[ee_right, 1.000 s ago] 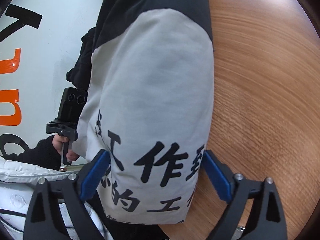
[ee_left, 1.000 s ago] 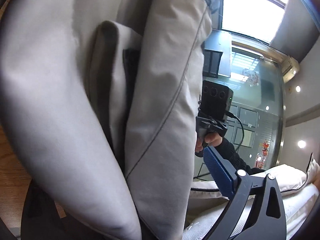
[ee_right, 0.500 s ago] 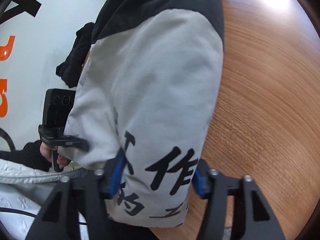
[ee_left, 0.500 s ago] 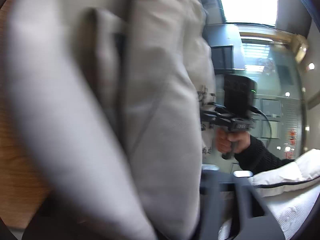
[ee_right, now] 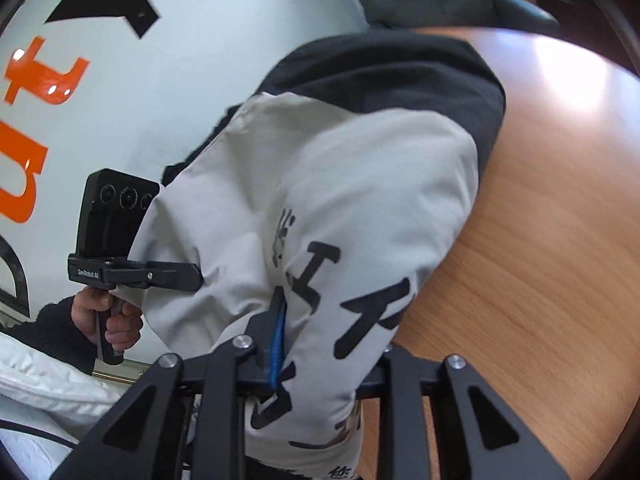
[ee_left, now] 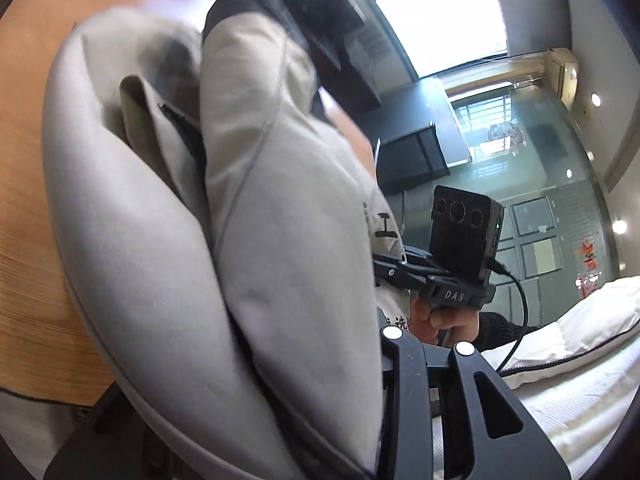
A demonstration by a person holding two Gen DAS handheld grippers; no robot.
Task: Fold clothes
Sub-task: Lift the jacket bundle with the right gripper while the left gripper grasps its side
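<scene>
A: Where is the grey-and-black jacket?
B: Hanging above the wooden table, bunched.
A: The tongs?
B: Right gripper and left gripper, jaws having just been closing, are both clamping its fabric.

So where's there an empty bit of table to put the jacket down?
The bare wood of the table shows to the right of the jacket in the right claw's view, running out to the table's rounded edge. In the left claw's view, more bare wood lies left of the jacket. It is crowded on the other side, where both claws pinch the jacket near the white bedding.
</scene>
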